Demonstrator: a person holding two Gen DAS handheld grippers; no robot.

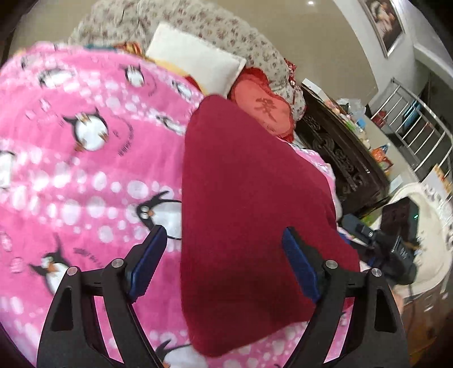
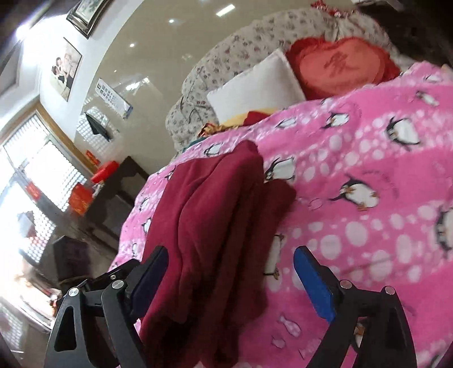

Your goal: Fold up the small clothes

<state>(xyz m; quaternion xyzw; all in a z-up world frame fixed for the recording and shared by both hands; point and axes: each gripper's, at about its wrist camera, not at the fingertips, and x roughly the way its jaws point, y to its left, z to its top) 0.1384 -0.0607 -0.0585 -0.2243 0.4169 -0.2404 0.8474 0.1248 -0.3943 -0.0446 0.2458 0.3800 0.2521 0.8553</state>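
Observation:
A dark red fleece garment [image 1: 254, 203] lies flat on the pink penguin blanket [image 1: 85, 175]; in the left wrist view it fills the middle and right. My left gripper [image 1: 225, 254] hangs over its near left edge, open, with the cloth under the gap and neither pad pressing on it. In the right wrist view the same garment [image 2: 215, 226] lies in long folds near the left edge of the blanket [image 2: 368, 226]. My right gripper [image 2: 232, 273] stands open above its near end, the cloth between the blue pads [image 2: 314, 286] but not pinched.
A white pillow [image 1: 195, 59], a red heart cushion [image 1: 263, 113] and a flowered quilt [image 1: 215, 25] lie at the head of the bed. Dark carved furniture [image 1: 339, 158] and a black device [image 1: 396, 252] stand off the bed's right side. A dark cabinet [image 2: 113, 198] is left.

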